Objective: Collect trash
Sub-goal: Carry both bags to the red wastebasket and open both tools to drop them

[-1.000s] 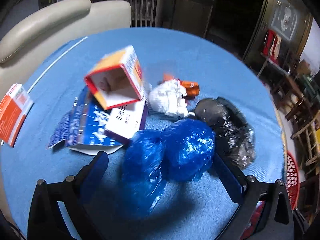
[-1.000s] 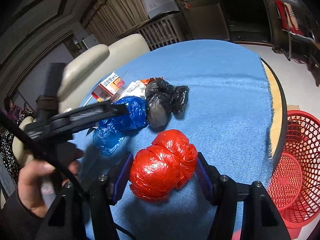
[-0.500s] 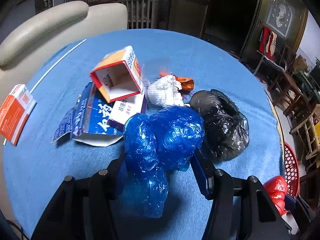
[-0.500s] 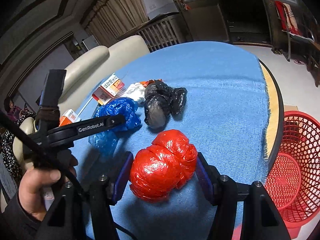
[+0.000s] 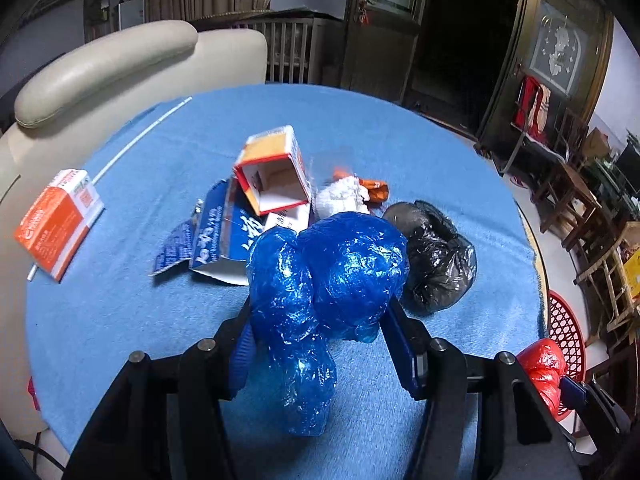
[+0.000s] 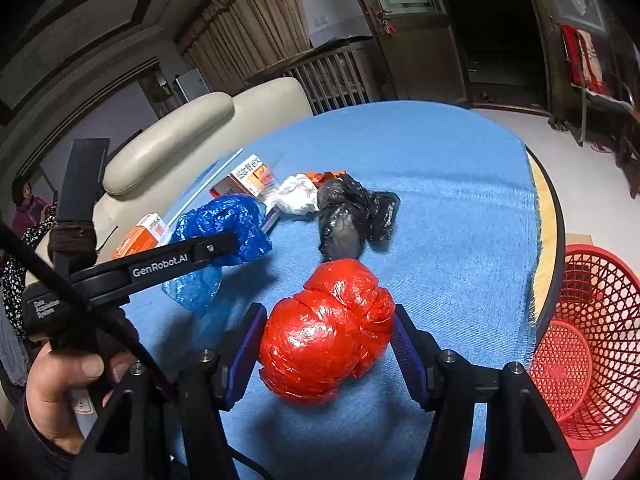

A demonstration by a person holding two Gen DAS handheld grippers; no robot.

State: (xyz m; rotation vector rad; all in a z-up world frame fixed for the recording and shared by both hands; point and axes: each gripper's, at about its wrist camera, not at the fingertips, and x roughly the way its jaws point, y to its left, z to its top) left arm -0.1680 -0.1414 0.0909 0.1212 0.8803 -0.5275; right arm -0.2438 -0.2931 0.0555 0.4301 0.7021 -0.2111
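My left gripper (image 5: 320, 320) has its jaws clamped on both sides of the blue bag (image 5: 324, 280), pads pressing into the plastic, fingers pointing toward 12 o'clock. My right gripper (image 6: 326, 340) is closed on the red bag (image 6: 326, 328), a pad tight against each flank, also aimed at 12. In the right wrist view my left hand (image 6: 60, 392) sits at 8 o'clock, fist wrapped round the left gripper's handle.

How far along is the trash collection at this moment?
Done: nothing visibly binned; the red basket looks empty. In hand: left claw grips the blue bag, right claw grips the red bag. Left on the table: black bag, white wad, open carton, orange box.
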